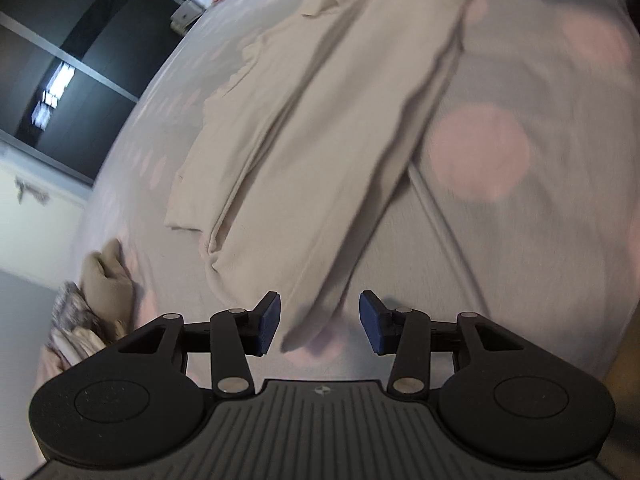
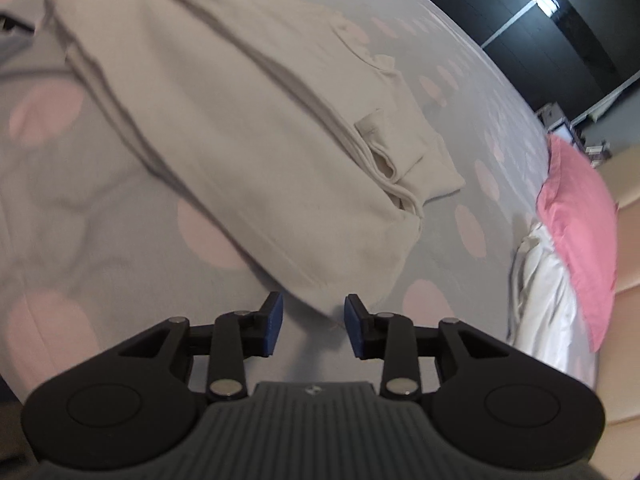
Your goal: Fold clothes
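A cream garment [image 1: 304,136] lies folded lengthwise on the grey bedsheet with pink dots [image 1: 520,140]. In the left wrist view its near corner reaches down between the fingers of my left gripper [image 1: 320,324], which is open with blue pads apart around that corner. In the right wrist view the same garment [image 2: 240,128] lies across the sheet [image 2: 80,208], with a label and waistband at its right end. My right gripper [image 2: 314,324] is open, its pads on either side of the garment's near corner.
A pile of other clothes [image 1: 92,304] lies at the left edge of the bed. A pink pillow [image 2: 576,216] and white bedding [image 2: 540,292] lie at the right. Dark wardrobe doors [image 1: 60,80] stand beyond the bed.
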Demonstrator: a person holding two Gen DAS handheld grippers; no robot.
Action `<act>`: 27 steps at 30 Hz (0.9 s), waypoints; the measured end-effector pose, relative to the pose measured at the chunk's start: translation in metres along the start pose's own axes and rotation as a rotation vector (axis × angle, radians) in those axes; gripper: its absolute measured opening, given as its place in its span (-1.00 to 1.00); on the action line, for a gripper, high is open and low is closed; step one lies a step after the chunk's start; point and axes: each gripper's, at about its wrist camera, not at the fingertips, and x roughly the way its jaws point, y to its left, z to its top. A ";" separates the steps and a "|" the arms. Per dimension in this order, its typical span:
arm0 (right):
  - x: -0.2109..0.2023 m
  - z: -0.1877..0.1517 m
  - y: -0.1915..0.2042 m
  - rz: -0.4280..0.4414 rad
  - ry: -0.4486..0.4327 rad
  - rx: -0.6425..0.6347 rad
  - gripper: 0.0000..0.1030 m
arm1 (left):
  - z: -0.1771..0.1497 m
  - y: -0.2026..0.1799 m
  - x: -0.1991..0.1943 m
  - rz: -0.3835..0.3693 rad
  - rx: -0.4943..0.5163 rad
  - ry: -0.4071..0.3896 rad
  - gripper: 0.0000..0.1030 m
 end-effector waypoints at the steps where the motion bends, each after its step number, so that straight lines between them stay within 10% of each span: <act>1: 0.001 -0.003 0.004 -0.023 -0.007 -0.044 -0.20 | -0.003 -0.006 0.002 0.022 0.040 0.002 -0.19; 11: 0.022 -0.037 0.049 -0.292 -0.072 -0.511 0.00 | -0.013 -0.035 0.025 0.203 0.278 -0.004 -0.19; 19: 0.041 -0.043 0.060 -0.398 -0.127 -0.637 0.01 | -0.022 -0.050 0.043 0.300 0.405 -0.066 -0.27; 27: 0.033 -0.038 0.052 -0.404 -0.146 -0.607 -0.61 | -0.010 -0.037 0.030 0.223 0.292 -0.084 -0.79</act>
